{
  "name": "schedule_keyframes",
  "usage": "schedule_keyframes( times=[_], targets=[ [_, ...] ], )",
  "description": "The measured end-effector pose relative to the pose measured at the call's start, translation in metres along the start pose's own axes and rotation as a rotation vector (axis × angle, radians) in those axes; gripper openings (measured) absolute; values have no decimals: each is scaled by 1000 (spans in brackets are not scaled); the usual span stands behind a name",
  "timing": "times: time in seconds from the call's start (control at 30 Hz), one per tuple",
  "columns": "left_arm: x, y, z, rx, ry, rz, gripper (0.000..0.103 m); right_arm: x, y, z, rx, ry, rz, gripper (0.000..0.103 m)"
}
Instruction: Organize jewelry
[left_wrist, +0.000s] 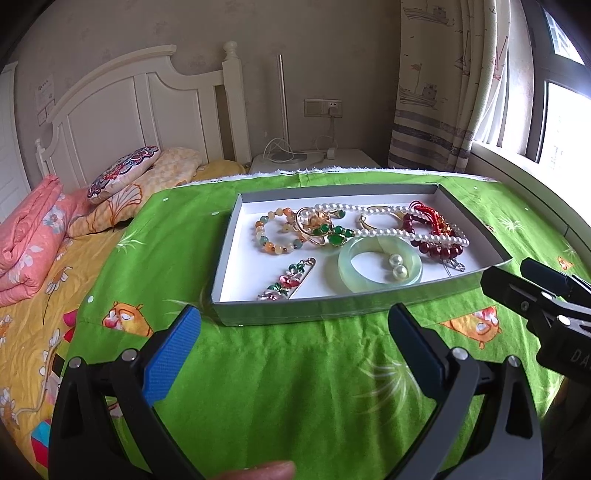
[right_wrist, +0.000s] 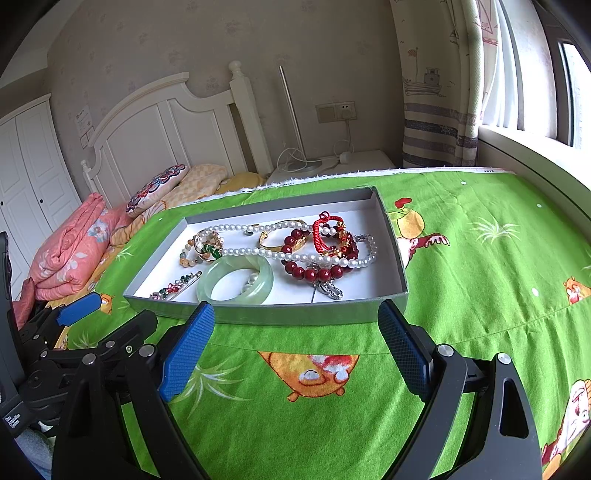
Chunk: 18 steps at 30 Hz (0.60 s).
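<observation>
A grey tray with a white floor (left_wrist: 236, 258) (right_wrist: 280, 315) lies on the green cloth and holds jewelry: a pearl necklace (left_wrist: 388, 232) (right_wrist: 258, 253), a pale jade bangle (left_wrist: 351, 273) (right_wrist: 264, 277), a dark red bead bracelet (left_wrist: 439, 249) (right_wrist: 314, 273), a pastel bead bracelet (left_wrist: 266, 240), a gold bangle (right_wrist: 275, 242), a green-stone gold piece (left_wrist: 328, 230), a hair clip (left_wrist: 291, 282) (right_wrist: 177, 286) and two pearl earrings (left_wrist: 397, 266). My left gripper (left_wrist: 295, 321) is open and empty just before the tray. My right gripper (right_wrist: 297, 317) is open and empty at the tray's near wall.
The green cartoon-print cloth (left_wrist: 295, 376) (right_wrist: 480, 280) covers the table. A bed with pink quilt (left_wrist: 26, 243) and pillows lies left. A white nightstand with a lamp (left_wrist: 284, 155) stands behind. A window sill and curtain (left_wrist: 436, 110) are at right.
</observation>
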<state>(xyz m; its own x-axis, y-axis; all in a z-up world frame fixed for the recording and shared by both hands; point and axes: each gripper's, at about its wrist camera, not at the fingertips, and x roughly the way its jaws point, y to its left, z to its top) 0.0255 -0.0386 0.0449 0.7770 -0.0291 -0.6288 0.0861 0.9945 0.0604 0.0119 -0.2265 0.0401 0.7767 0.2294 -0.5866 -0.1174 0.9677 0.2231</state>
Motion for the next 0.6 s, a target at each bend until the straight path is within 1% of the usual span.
schedule_keyframes(
  times=[0.6],
  targets=[
    [0,2,0,-4,-1,4,101,2,-1,-1,0,3,0,87]
  ],
)
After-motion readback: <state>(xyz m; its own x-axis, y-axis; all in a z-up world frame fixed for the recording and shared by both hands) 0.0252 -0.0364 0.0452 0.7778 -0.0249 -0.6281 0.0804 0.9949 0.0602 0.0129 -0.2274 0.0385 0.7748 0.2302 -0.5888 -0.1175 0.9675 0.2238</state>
